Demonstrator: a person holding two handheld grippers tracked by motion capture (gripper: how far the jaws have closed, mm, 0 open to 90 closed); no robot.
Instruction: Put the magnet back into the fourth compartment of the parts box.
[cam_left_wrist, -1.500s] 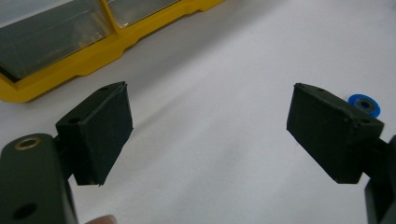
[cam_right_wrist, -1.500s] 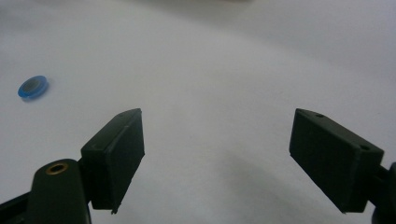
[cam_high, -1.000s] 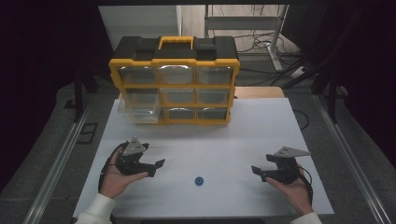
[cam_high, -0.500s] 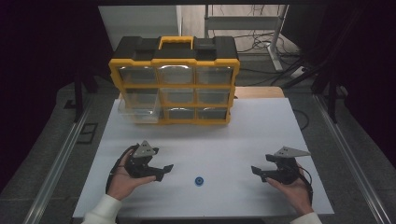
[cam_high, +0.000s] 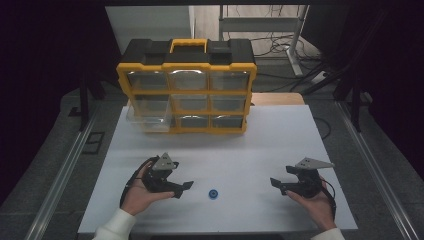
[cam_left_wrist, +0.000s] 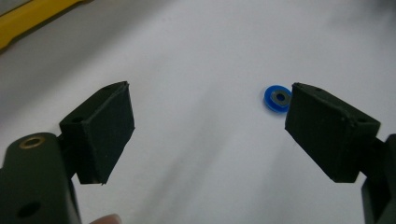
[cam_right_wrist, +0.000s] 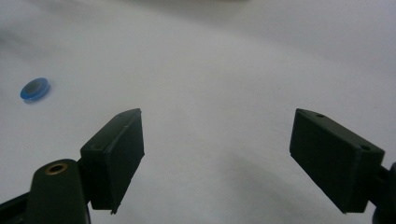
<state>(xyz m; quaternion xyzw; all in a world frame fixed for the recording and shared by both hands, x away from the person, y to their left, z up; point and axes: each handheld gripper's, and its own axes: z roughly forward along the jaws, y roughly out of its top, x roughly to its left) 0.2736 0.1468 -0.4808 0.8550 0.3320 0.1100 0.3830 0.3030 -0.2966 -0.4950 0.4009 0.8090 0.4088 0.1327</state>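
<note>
Small blue ring, flat round disc with grey centre hole, lies on smooth white bench, just at 3 o'clock of left tongs. Both left and right tongs gape wide, empty; matte black blocky pads. Yellow-black plastic organizer at 12 o'clock.

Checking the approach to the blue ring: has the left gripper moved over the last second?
Yes. The left gripper has moved rightward along the white table, closing on the blue ring, which stayed put.
</note>
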